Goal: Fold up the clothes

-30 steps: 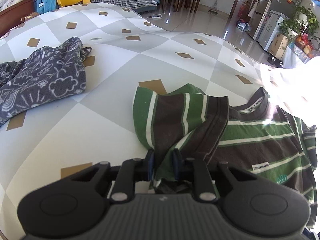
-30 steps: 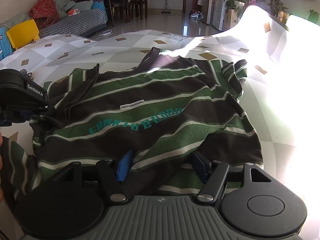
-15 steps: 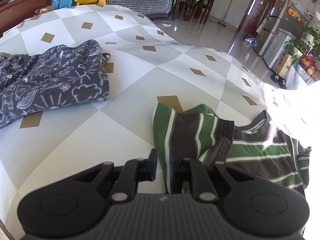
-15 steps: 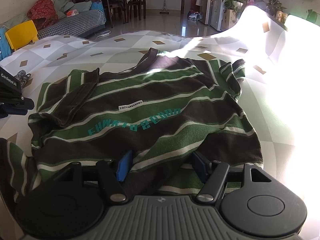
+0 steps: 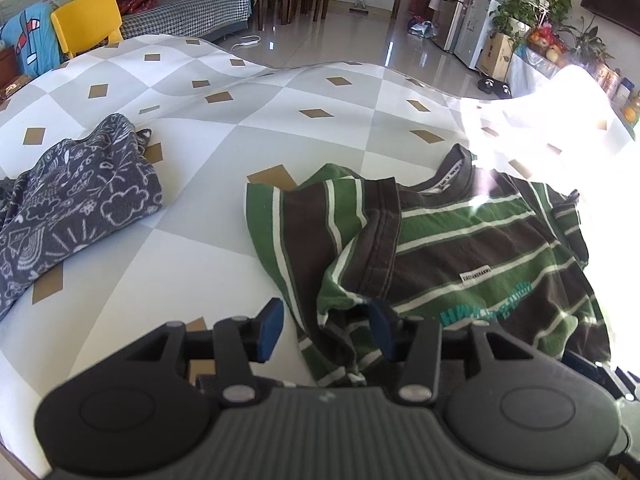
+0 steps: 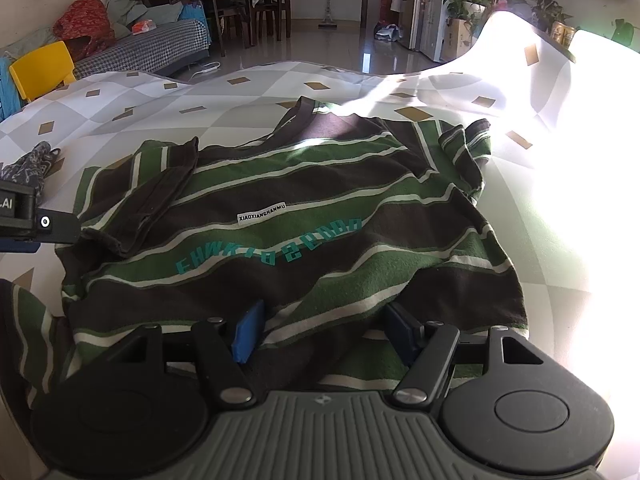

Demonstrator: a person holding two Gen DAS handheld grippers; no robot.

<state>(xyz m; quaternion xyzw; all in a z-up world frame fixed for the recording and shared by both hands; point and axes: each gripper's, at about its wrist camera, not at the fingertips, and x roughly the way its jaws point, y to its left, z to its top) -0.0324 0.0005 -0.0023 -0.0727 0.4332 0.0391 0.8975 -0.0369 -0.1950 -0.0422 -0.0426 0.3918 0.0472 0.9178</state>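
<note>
Left gripper (image 5: 325,330): points down over the near left edge of the striped T-shirt (image 5: 460,248); its jaws have just been opening and now stand apart, a loose fold of the sleeve lying between them, the left pad clear of the cloth.
Right gripper (image 6: 326,330): angled down at the shirt's lower hem, jaws set wide with the hem bunched between the blue pads (image 6: 248,330); whether they press on the cloth I cannot tell.
Striped T-shirt: green, brown and white, lying front up on the checked cover (image 5: 224,152), spreading ahead of the right claw and ahead and to the right of the left claw; its left sleeve is folded in over the chest.
Patterned grey garment (image 5: 68,208): crumpled well off to the left of the left claw, apart from the shirt.
Hidden or unclear: the shirt's right edge and the cover beyond it are washed out by sunlight; the hem under both claw bodies is out of sight; the grey garment is cut off at the frame's left edge.
Writing: a white label on the chest reads XIAOXIANGHANMU; the teal lettering below it is upside down and not clear; the left gripper's body, at the left edge of the right view, shows the letters "AI".
</note>
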